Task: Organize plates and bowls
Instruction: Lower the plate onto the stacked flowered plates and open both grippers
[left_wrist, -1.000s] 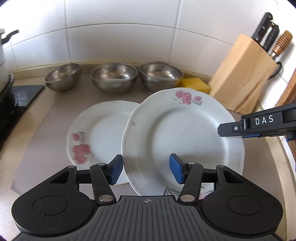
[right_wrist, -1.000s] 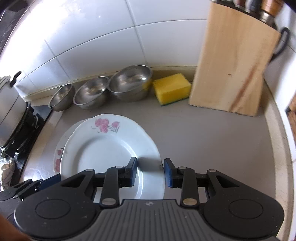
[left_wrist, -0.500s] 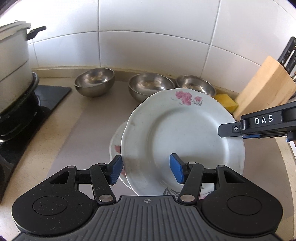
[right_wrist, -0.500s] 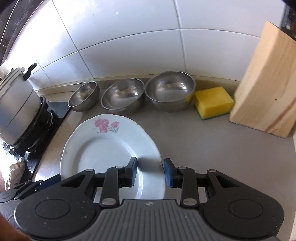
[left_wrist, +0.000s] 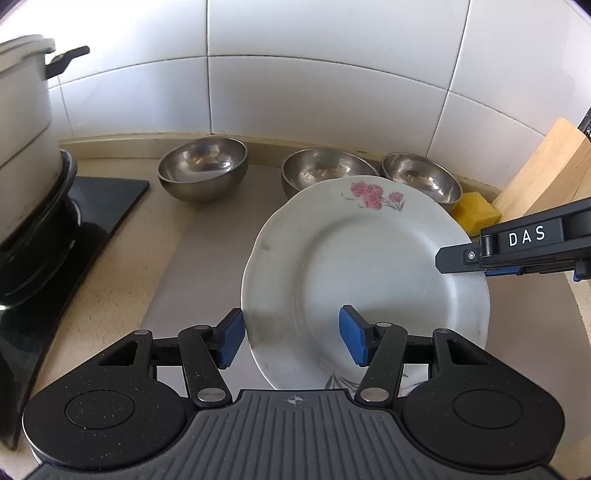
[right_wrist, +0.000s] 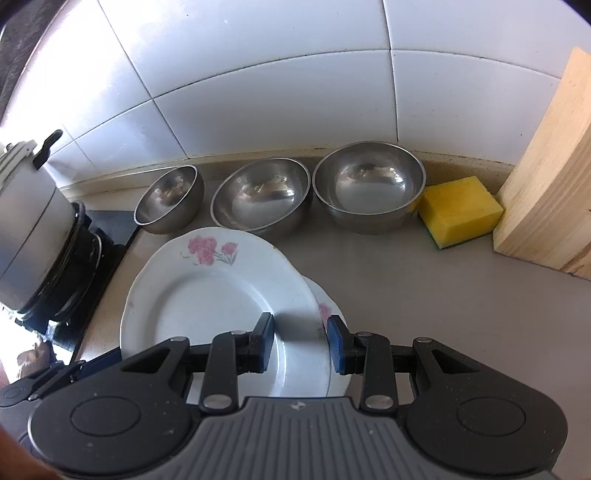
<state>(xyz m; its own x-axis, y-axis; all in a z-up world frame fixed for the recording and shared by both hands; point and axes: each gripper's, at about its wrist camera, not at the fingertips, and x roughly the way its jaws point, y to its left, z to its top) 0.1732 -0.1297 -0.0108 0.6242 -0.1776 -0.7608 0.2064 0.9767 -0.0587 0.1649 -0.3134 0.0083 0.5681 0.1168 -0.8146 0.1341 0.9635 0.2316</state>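
A white plate with pink flowers (left_wrist: 365, 266) (right_wrist: 221, 295) is carried above the counter between both grippers. My left gripper (left_wrist: 291, 336) holds its near-left rim between its blue pads. My right gripper (right_wrist: 301, 343) is shut on its right rim; it also shows in the left wrist view (left_wrist: 517, 247). A second flowered plate (right_wrist: 328, 314) lies on the counter underneath, only its right edge showing. Three steel bowls (right_wrist: 170, 199) (right_wrist: 262, 197) (right_wrist: 369, 184) stand in a row by the tiled wall.
A yellow sponge (right_wrist: 460, 214) and a wooden knife block (right_wrist: 550, 184) stand at the right. A pot (left_wrist: 22, 122) sits on a black stove (left_wrist: 74, 236) at the left. A grey mat (left_wrist: 207, 258) covers the counter.
Both grippers have carried the plate leftward over the second plate, which is now almost fully covered. The stove and pot have come closer on the left.
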